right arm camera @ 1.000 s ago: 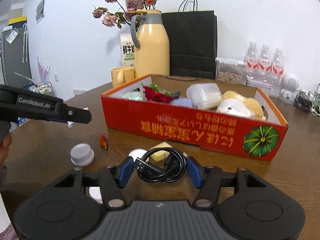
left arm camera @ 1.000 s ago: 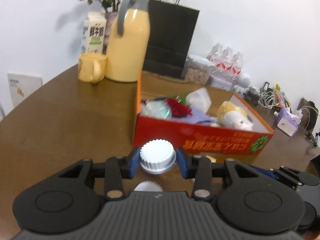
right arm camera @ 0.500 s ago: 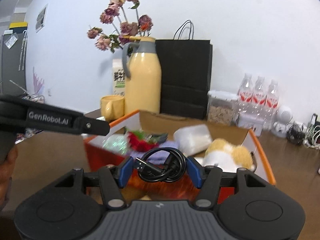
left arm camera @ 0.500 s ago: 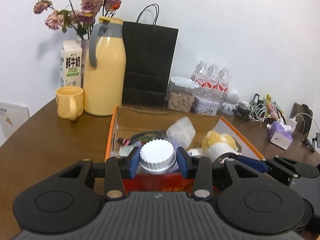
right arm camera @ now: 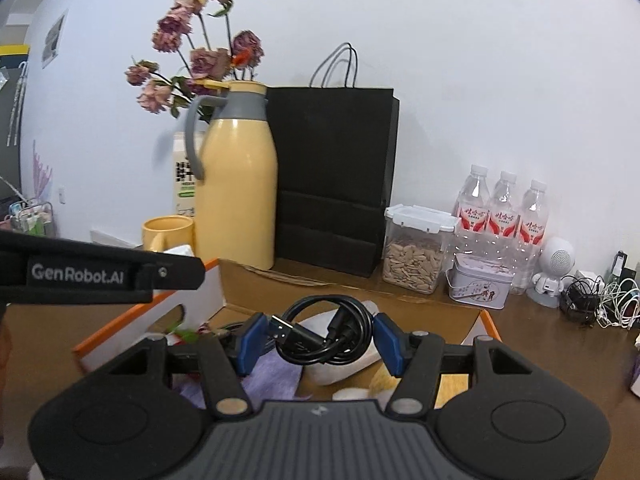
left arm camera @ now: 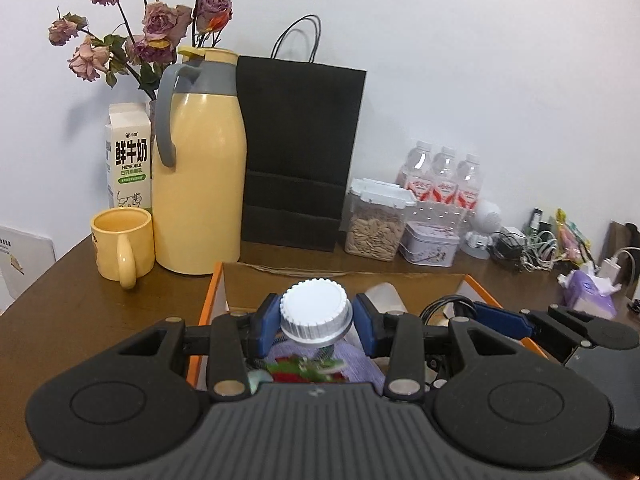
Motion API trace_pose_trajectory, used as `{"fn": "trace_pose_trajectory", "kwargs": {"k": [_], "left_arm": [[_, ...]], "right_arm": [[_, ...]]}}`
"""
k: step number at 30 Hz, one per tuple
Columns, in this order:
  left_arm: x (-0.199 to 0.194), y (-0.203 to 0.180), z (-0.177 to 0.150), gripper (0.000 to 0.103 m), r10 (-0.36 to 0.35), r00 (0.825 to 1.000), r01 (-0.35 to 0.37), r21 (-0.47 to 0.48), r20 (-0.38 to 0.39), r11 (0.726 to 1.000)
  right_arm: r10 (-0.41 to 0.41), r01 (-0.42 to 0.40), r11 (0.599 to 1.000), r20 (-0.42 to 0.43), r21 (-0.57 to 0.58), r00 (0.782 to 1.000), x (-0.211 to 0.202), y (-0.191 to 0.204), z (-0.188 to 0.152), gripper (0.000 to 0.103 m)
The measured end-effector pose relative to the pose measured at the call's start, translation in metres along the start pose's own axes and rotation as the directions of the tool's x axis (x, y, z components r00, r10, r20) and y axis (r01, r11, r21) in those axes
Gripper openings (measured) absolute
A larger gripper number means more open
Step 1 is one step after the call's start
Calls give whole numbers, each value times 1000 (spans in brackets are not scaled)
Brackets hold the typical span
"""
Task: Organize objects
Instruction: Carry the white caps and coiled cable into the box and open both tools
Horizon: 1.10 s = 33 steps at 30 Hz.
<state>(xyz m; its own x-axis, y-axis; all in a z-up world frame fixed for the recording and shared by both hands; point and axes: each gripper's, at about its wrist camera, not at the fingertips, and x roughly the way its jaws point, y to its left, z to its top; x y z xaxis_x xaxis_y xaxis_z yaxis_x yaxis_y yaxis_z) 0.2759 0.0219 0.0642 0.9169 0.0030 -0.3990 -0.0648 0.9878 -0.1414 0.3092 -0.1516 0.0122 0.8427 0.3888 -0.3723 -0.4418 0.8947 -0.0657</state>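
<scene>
Cap and cable were both in your grip and both hung over the open box. Your left gripper [left arm camera: 316, 318] was clamped narrow on the white ribbed bottle cap [left arm camera: 314, 312], blue pads pressed against its rim, at the lower centre of the left wrist view. Your right gripper [right arm camera: 318, 340] stood a little wider, closed on the coiled black USB cable [right arm camera: 326, 330], with one plug poking left out of the coil, at the lower centre of the right wrist view.

Below both loads lay the orange-edged cardboard box [left arm camera: 210, 300], its near part hidden under your grippers. Inside it, a purple cloth [right arm camera: 272, 372] and a white plastic container [right arm camera: 340, 368] showed in the lower middle of the right view, with red and green bits at the lower centre of the left view.

Beyond the box, in the middle of both frames, stood the yellow thermos jug [left arm camera: 198, 184], the yellow mug [left arm camera: 122, 246], the milk carton [left arm camera: 128, 156] and the black paper bag [left arm camera: 300, 152].

By my reading, you were at the carry-over step, with the drop not yet made. Your next move likely called for lowering each gripper into a free spot, then opening the jaws, so the cap would not roll and the cable would stay coiled.
</scene>
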Motion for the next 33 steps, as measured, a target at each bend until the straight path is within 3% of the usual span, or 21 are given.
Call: {"fn": "trace_pose_trajectory", "kwargs": {"k": [7,16,19,20,21,22,24,26,27,33], "left_arm": [[27,-1,-4,41,29,999,-29,17,-18,999],[31,0,-9,42,35,999,-34,34,-31,999],[28,-1,-10,57,42,999,-41,50,-25,998],[27,-2,-11,69,42,999,-41,56,-23,998],[26,-1,-12,81,43,999,-42,60,-17,997],[25,-1,-12,86,45,999,-44,62,-9,997],[22,-1,-13,103,58,998,-58,62,0,996],[20,-1,-13,103,74,997,-74,52,12,996],[19,0,-12,103,75,997,-76,47,11,996],[18,1,-12,103,80,997,-80,34,10,996]], "right_arm": [[9,-8,999,-37,32,999,20,-9,-14,57],[2,-2,1000,-50,11,999,20,-7,-18,58],[-12,13,1000,-54,17,998,19,-9,-19,59],[-16,18,1000,-56,19,998,19,-11,-19,60],[-21,22,999,-55,24,998,18,-12,-19,69],[-29,30,999,-50,28,998,16,-13,-19,80],[-42,43,999,-41,33,998,13,-16,-19,90],[-41,43,998,-47,40,998,12,-18,-20,95],[-43,45,998,-51,45,998,12,-19,-20,103],[-41,42,998,-46,40,998,7,-18,-21,103]]}}
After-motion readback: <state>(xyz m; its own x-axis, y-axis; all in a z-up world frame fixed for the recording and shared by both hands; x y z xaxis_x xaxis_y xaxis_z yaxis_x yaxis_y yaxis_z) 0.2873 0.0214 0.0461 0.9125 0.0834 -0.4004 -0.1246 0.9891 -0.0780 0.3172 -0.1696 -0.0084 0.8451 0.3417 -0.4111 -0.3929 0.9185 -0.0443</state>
